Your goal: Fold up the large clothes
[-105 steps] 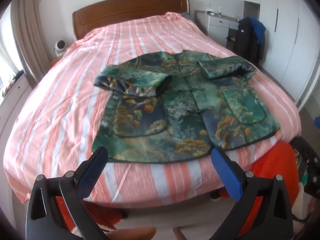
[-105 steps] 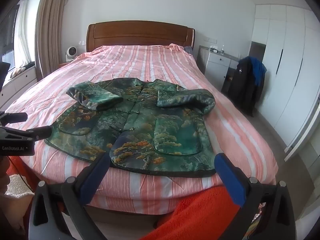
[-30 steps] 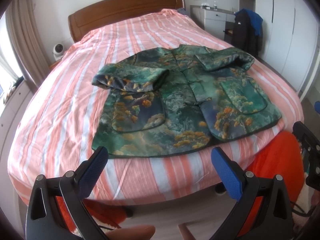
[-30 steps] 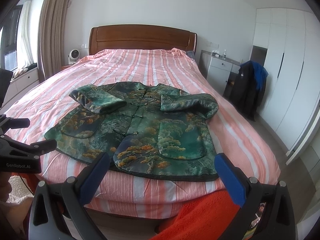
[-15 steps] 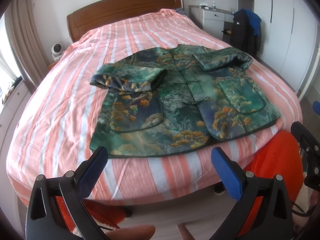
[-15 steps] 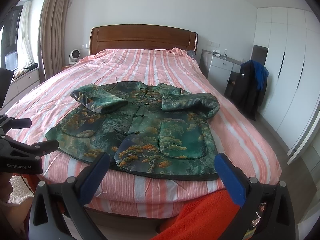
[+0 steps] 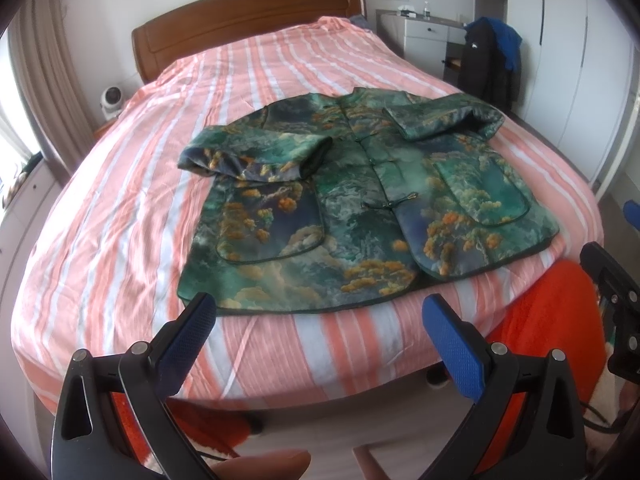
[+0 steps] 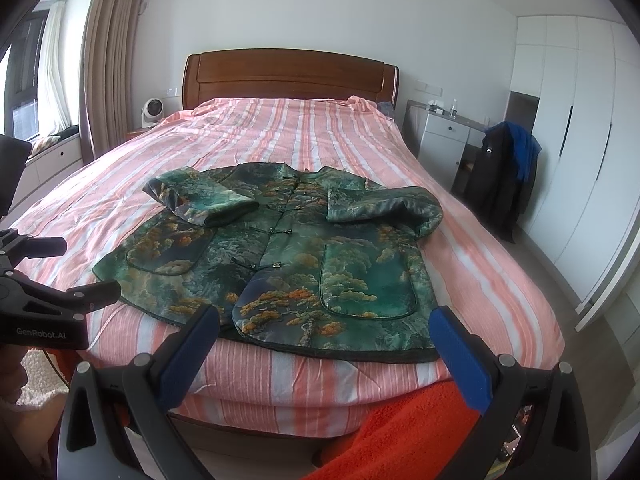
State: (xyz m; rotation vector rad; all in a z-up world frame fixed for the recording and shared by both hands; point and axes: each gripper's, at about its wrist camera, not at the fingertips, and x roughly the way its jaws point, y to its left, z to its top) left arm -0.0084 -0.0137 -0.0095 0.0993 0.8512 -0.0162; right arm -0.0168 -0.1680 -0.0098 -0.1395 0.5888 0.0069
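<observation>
A green jacket (image 7: 352, 200) with orange and teal tree print lies front up on the bed, buttoned, both sleeves folded in across its chest; it also shows in the right wrist view (image 8: 288, 256). My left gripper (image 7: 320, 316) is open and empty, held just short of the jacket's hem at the foot of the bed. My right gripper (image 8: 326, 324) is open and empty, near the hem's right half. The left gripper's body (image 8: 44, 304) shows at the left edge of the right wrist view.
The bed (image 7: 120, 200) has a pink and white striped cover and a wooden headboard (image 8: 288, 76). An orange cloth (image 8: 404, 432) lies below the bed's foot. A white nightstand (image 8: 444, 140) and a chair with dark clothes (image 8: 504, 176) stand to the right, a small fan (image 8: 151, 114) to the left.
Both grippers have drifted slightly nearer the foot of the bed, so the jacket looks a little closer. The jacket has not moved and both grippers stay open.
</observation>
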